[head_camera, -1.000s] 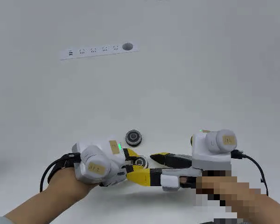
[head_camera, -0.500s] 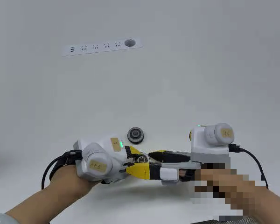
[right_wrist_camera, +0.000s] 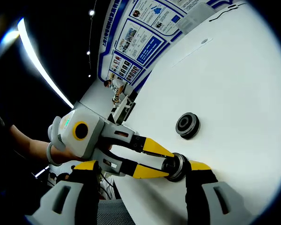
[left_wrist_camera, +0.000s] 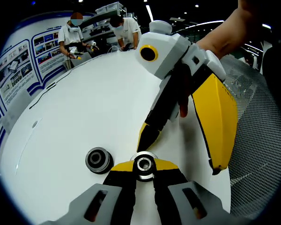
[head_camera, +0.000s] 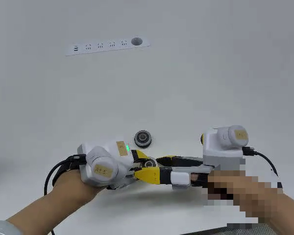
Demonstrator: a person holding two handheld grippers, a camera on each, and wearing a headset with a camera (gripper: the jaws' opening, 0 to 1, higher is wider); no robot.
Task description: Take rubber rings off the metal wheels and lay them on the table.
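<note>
My left gripper [head_camera: 148, 164] [left_wrist_camera: 144, 167] is shut on a small metal wheel [left_wrist_camera: 144, 164] [right_wrist_camera: 175, 167], held just above the white table. My right gripper [head_camera: 155, 168] [right_wrist_camera: 141, 165] comes in from the right, open, with its yellow jaws on either side of that wheel; one tip is right next to it. It also enters the left gripper view as the right gripper [left_wrist_camera: 180, 154], wide apart. A second wheel [head_camera: 143, 138] [left_wrist_camera: 99, 160] [right_wrist_camera: 187, 125] with a dark rubber ring lies flat on the table just beyond.
A white power strip [head_camera: 108, 46] lies far back on the white table [head_camera: 210, 88]. A grey mesh surface [left_wrist_camera: 257, 140] borders the table's near edge. People stand at a distant bench [left_wrist_camera: 98, 33].
My right gripper has slid left toward the left gripper, so its open jaws now flank the held wheel. The left gripper keeps its hold. The head camera has shifted slightly.
</note>
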